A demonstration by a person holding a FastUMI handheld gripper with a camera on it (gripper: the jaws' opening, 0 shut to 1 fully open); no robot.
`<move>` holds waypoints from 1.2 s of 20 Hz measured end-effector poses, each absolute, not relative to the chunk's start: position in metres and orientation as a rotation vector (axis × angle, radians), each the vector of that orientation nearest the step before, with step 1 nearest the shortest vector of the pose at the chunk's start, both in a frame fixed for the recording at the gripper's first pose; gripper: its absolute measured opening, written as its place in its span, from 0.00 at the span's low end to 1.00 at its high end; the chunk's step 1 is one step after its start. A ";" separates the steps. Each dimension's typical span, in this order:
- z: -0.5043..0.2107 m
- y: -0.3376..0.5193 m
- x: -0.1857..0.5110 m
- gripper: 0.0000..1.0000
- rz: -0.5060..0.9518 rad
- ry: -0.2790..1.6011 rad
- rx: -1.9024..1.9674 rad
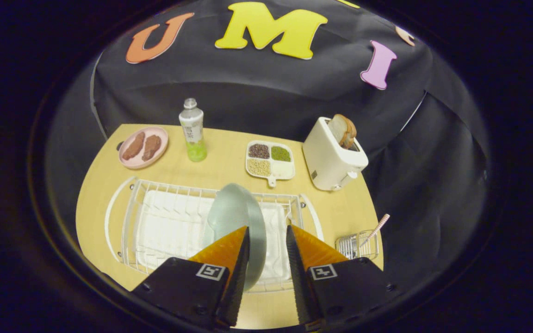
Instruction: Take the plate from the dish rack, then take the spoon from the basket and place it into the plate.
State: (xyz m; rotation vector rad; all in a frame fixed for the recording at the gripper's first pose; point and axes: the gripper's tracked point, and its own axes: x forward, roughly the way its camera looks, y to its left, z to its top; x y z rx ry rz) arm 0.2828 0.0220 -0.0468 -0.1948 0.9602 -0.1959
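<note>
Standing in the dish rack (130,217), the plate (234,212) lies just ahead of parted tongs (268,227).

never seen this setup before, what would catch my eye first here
First, the pale green plate standing on edge in the white wire dish rack, right ahead of the open hand-held gripper, whose left finger overlaps its rim. Next, the white toaster with bread sticking out, beyond the rack to the right. Then the small wire basket right of the rack, a spoon handle poking out.

Gripper (267,227): tapered ridged fingers on black blocks bearing square markers.
</note>
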 end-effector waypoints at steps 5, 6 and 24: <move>-0.062 0.032 0.287 0.33 -0.211 1.110 -0.282; -0.061 0.030 0.285 0.29 -0.241 1.115 -0.301; -0.040 0.075 0.259 0.15 -0.547 0.904 -0.601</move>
